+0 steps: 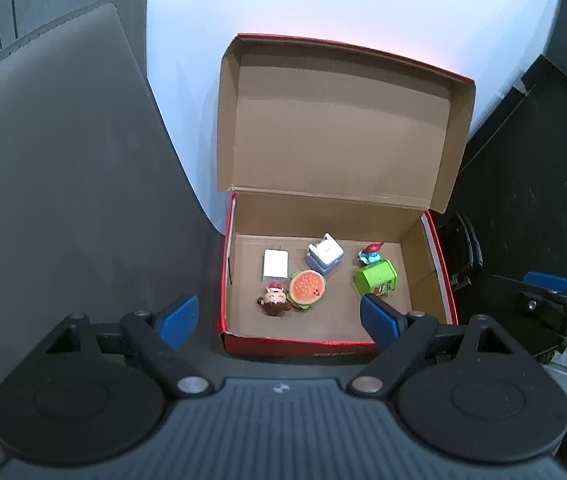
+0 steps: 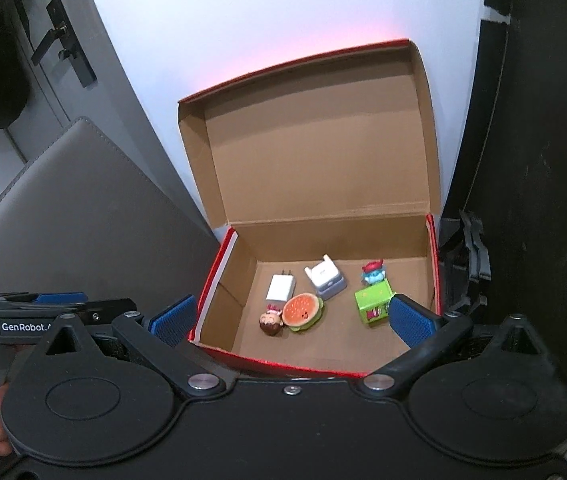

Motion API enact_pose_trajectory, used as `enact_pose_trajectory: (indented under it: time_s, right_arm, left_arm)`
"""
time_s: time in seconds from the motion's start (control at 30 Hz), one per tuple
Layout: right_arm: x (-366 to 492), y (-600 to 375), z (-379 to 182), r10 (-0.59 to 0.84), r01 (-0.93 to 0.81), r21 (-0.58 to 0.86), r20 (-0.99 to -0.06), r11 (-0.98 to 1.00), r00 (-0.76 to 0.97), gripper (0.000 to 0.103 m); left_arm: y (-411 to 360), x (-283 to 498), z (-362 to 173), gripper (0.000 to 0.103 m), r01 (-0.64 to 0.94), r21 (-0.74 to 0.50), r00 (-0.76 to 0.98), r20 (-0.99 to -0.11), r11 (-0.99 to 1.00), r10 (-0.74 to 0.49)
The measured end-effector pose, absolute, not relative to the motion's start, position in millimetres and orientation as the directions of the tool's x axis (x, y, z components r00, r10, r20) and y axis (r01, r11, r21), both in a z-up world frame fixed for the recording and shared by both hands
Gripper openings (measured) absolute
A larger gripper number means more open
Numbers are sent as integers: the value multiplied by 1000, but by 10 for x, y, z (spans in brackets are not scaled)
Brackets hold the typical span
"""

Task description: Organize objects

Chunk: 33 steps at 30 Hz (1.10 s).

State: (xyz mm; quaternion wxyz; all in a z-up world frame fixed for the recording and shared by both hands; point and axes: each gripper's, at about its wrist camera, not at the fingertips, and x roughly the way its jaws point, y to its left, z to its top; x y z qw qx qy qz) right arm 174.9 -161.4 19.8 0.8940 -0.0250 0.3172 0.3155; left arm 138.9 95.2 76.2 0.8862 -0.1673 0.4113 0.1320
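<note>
Now both hand-held grippers, left and right, hover released before the box; the green carton, near the box's right wall, lies nearest the right one.

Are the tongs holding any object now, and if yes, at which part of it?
Nothing is held. The left tongs and the right tongs are both open, with no toy between the pads, above the box.

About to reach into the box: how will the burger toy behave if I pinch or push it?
The burger toy lies flat, so tipping seems unlikely. Its round rim may slip between pads. It touches the small doll, so a push probably shifts both.
</note>
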Motion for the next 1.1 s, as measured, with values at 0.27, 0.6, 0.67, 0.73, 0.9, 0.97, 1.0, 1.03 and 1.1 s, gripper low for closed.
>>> enact_pose_trajectory:
  time_s: [0.27, 0.6, 0.67, 0.73, 0.9, 0.97, 1.0, 1.03, 1.1]
  right_arm:
    - [1757, -1637, 119, 530, -558, 165, -604, 814, 595, 103]
    - [1760, -1599, 73, 515, -553, 154, -623, 819, 589, 103]
    - [1762, -1599, 73, 513, -552, 153, -625, 819, 588, 103]
    - [1764, -1594, 76, 512, -551, 153, -626, 820, 588, 103]
    - [1764, -1594, 74, 512, -551, 153, -626, 820, 588, 103]
    - [1764, -1595, 72, 510, -549, 153, -627, 822, 588, 103]
    - [1772, -1595, 71, 509, -549, 153, -628, 822, 588, 103]
    - [1774, -1595, 69, 509, -548, 153, -629, 822, 588, 103]
    - [1773, -1595, 64, 507, -547, 151, -630, 823, 588, 103]
  left_arm:
    - [907, 1403, 746, 87, -354, -183, 622, -778, 917, 84]
    - [883, 1405, 711, 87, -344, -189, 617, -784, 920, 69]
    - [888, 1418, 706, 87, -339, -189, 615, -786, 921, 65]
    - [885, 1426, 705, 87, -335, -187, 613, -787, 923, 63]
    - [881, 1440, 705, 87, -333, -188, 612, -789, 924, 60]
    - [875, 1441, 701, 87, -327, -191, 611, -789, 926, 54]
    - [868, 1441, 700, 87, -325, -191, 611, -790, 926, 52]
    - [862, 1443, 697, 87, -323, -190, 611, -790, 927, 51]
    - [856, 1442, 696, 87, -321, -191, 611, -790, 928, 49]
